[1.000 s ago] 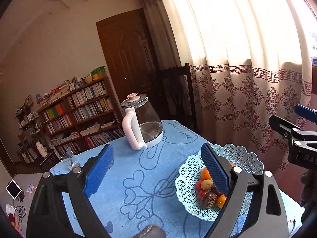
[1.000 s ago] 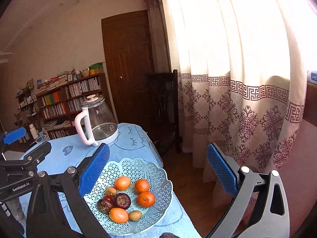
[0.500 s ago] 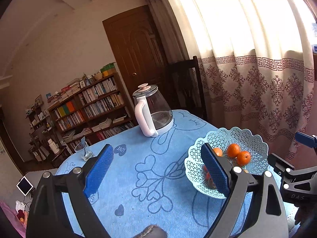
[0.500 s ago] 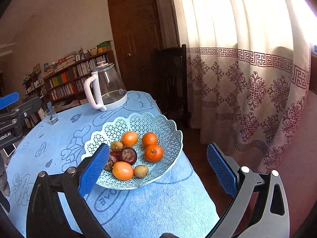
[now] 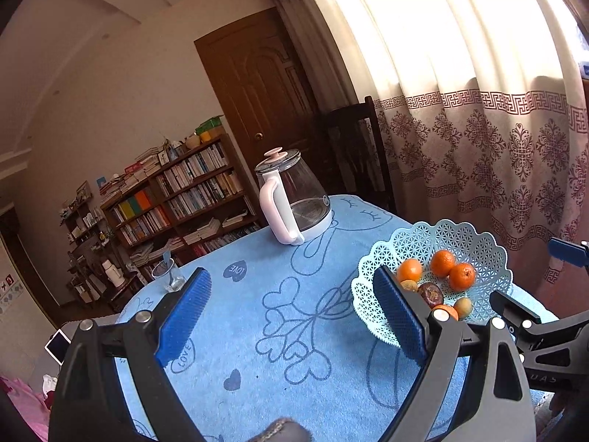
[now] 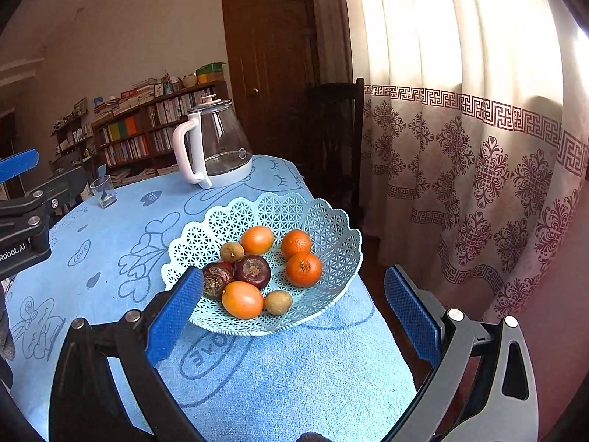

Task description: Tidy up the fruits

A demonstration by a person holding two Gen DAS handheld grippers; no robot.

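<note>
A pale blue lattice fruit basket (image 6: 331, 228) stands near the right edge of the table and holds several fruits: oranges (image 6: 303, 269), two dark purple fruits (image 6: 252, 271) and small brown ones (image 6: 278, 302). The basket also shows in the left wrist view (image 5: 478, 243). My right gripper (image 6: 291, 313) is open and empty, its fingers either side of the basket's near rim, above the table. My left gripper (image 5: 294, 316) is open and empty over the blue cloth, left of the basket.
A blue tablecloth (image 6: 294, 375) with heart drawings covers the table. A glass kettle (image 6: 217, 147) with a white handle stands at the far side. A small glass (image 6: 103, 191) stands at the far left. A dark chair (image 6: 331, 140), a curtain and bookshelves lie beyond.
Both grippers have tilted down toward the table. The right gripper has come closer to the basket, which now sits larger and lower between its fingers. Both stay open.
</note>
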